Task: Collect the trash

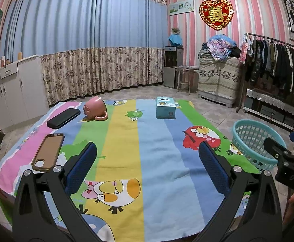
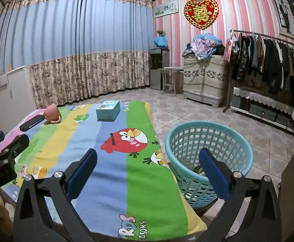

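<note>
Taking the teal mesh basket [image 2: 208, 157] as landmark: well left of it on the cartoon-print bench [image 1: 157, 161] lay a flat phone case [image 1: 48, 151], a tipped glossy pink cup [image 1: 95, 108] and a cardboard box [image 1: 165, 108]. No obvious trash showed there. The left tool [image 1: 147, 167] and the right tool [image 2: 147, 167], the nearer one, were both spread and empty.

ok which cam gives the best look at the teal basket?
Right wrist. The teal basket sits large there, on the floor beside the table, whole rim visible, with something lying at the bottom, partly behind the right gripper. Left wrist shows it small at the frame's right edge, partly blocked by the other gripper's body.
</note>
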A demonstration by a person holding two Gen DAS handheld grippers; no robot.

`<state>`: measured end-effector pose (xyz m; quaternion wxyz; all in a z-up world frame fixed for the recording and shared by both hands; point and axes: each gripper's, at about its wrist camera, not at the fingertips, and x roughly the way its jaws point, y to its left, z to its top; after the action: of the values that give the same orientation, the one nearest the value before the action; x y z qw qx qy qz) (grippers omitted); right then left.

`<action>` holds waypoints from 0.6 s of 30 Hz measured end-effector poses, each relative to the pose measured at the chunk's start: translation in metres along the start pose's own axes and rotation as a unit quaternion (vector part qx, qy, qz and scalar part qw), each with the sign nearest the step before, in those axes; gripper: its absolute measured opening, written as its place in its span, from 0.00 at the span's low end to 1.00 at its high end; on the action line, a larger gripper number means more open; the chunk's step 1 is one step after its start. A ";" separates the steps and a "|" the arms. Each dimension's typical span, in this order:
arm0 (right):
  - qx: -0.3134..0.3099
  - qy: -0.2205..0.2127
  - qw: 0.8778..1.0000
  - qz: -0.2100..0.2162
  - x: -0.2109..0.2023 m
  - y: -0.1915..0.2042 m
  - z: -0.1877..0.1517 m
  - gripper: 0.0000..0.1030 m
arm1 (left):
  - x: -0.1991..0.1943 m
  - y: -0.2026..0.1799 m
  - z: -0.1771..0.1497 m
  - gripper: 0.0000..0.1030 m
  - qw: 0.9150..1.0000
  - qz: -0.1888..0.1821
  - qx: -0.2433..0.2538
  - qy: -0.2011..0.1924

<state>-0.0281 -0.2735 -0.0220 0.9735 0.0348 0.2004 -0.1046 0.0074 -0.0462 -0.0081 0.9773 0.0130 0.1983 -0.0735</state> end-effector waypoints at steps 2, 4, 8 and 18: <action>-0.001 -0.002 1.000 0.001 0.000 0.000 0.000 0.96 | -0.002 0.001 0.000 0.95 1.000 -0.002 -0.003 -0.003; -0.002 -0.005 1.000 -0.001 -0.001 0.000 0.001 0.96 | -0.005 0.002 0.001 0.95 1.000 -0.003 -0.006 -0.008; -0.002 -0.004 1.000 -0.003 -0.001 0.000 0.000 0.96 | -0.009 0.002 0.002 0.95 1.000 -0.003 -0.006 -0.015; 0.000 -0.004 1.000 -0.005 0.002 -0.001 0.000 0.96 | -0.012 0.002 0.003 0.95 1.000 -0.001 -0.001 -0.015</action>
<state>-0.0266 -0.2747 -0.0225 0.9738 0.0332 0.1965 -0.1095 -0.0022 -0.0430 -0.0012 0.9800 0.0109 0.1841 -0.0745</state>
